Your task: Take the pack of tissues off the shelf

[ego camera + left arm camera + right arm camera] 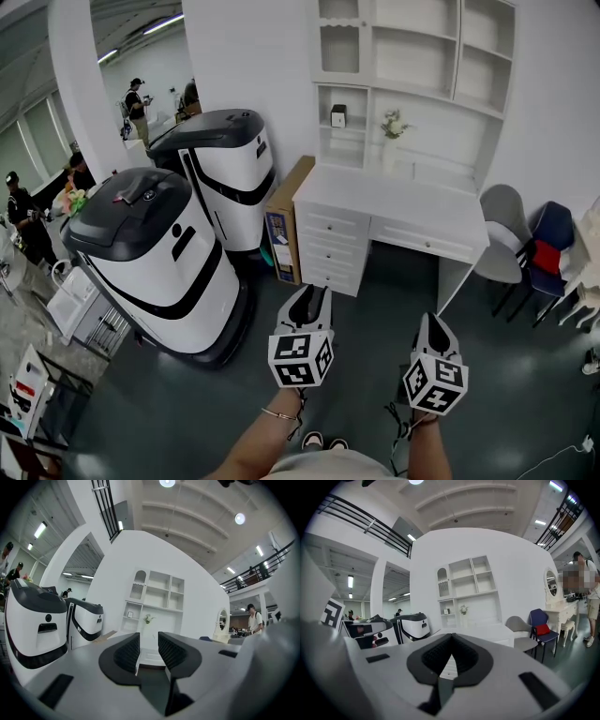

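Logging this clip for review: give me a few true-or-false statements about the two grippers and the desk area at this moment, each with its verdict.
1. The left gripper has its jaws apart with nothing between them. True.
2. The right gripper holds a pack of tissues. False: its jaws are together and empty.
3. A small bunch of flowers stands in the shelf unit above the desk. True.
4. Both grippers are touching the desk. False: both are held short of it, over the dark floor.
5. The chairs stand to the left of the desk. False: they are to its right.
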Action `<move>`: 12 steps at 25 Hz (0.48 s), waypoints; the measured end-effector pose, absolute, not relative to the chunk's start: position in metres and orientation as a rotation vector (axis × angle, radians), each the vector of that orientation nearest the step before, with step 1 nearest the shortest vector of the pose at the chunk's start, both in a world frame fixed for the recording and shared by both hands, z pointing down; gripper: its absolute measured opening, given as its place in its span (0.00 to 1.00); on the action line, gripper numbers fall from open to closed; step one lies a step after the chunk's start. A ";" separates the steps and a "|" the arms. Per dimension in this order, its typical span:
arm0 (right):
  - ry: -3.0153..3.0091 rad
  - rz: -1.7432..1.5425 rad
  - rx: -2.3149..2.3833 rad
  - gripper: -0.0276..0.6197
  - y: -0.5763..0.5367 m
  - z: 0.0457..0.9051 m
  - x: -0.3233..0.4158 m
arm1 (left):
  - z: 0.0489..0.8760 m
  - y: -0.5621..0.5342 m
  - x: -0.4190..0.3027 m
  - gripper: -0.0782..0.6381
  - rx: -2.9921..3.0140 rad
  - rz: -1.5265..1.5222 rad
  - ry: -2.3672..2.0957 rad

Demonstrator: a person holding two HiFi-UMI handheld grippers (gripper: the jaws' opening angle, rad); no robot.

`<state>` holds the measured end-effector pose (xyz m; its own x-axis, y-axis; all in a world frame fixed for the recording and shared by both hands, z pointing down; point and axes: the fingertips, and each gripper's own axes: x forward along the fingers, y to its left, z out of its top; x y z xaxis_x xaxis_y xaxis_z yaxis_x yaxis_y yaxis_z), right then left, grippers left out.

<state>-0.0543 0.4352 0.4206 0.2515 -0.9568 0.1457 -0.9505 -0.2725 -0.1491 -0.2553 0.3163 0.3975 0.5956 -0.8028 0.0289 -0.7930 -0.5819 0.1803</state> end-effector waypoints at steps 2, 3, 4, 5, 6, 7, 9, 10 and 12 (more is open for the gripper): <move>1.875 -0.325 -2.466 0.05 0.435 0.421 -0.054 | 0.396 0.313 -0.257 0.29 2.655 -0.073 -1.352; 1.873 -0.325 -2.468 0.05 0.435 0.420 -0.054 | 0.396 0.312 -0.257 0.30 2.658 -0.068 -1.359; 1.870 -0.324 -2.471 0.05 0.434 0.420 -0.053 | 0.396 0.310 -0.257 0.32 2.661 -0.064 -1.363; 1.867 -0.322 -2.475 0.05 0.434 0.420 -0.053 | 0.397 0.308 -0.257 0.34 2.666 -0.061 -1.365; 1.864 -0.321 -2.479 0.05 0.433 0.420 -0.053 | 0.397 0.306 -0.258 0.38 2.671 -0.060 -1.363; 1.860 -0.320 -2.482 0.05 0.432 0.420 -0.053 | 0.397 0.305 -0.258 0.41 2.679 -0.061 -1.359; 1.855 -0.322 -2.488 0.05 0.430 0.420 -0.055 | 0.398 0.302 -0.259 0.46 2.696 -0.066 -1.346; 1.853 -0.324 -2.490 0.05 0.429 0.421 -0.055 | 0.398 0.300 -0.258 0.48 2.706 -0.067 -1.335; 1.850 -0.329 -2.496 0.05 0.426 0.422 -0.056 | 0.399 0.298 -0.257 0.53 2.727 -0.058 -1.307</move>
<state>-0.0565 0.4258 0.4221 0.2769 -0.9479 0.1577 -0.9442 -0.2989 -0.1384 -0.2568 0.2977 0.3990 0.6270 -0.7788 0.0159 -0.7744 -0.6209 0.1216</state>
